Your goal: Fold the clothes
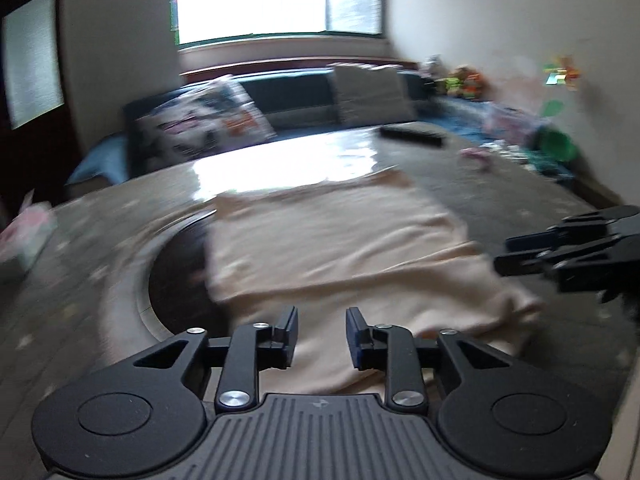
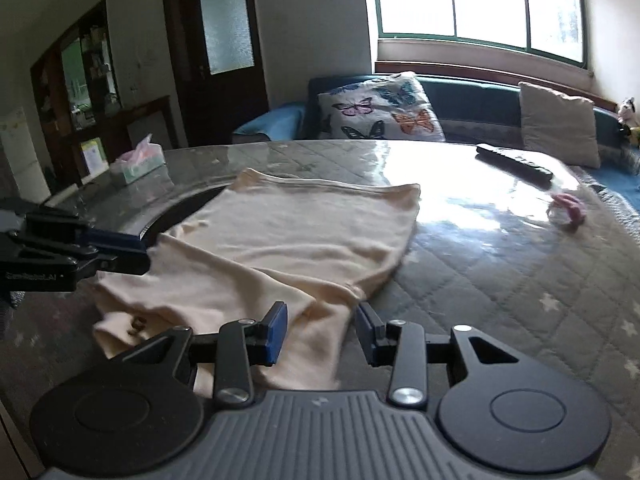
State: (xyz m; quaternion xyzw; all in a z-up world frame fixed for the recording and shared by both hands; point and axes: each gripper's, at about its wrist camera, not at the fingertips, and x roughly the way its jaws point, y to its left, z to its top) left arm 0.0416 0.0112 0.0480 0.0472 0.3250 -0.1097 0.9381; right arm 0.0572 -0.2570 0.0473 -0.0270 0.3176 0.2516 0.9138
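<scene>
A cream garment (image 1: 328, 248) lies partly folded and rumpled on the table, also in the right wrist view (image 2: 280, 248). My left gripper (image 1: 322, 336) is open and empty over the garment's near edge. It also shows at the left of the right wrist view (image 2: 120, 254), beside the garment's left edge. My right gripper (image 2: 322, 330) is open and empty above the garment's near right corner. It also shows at the right of the left wrist view (image 1: 516, 254), by the garment's right edge.
The table (image 2: 500, 272) has a quilted grey cover under glass and a dark round inset (image 1: 176, 264). On it are a tissue box (image 2: 138, 162), a remote (image 2: 516, 162) and a small pink object (image 2: 568, 210). A sofa with cushions (image 2: 380, 108) stands behind.
</scene>
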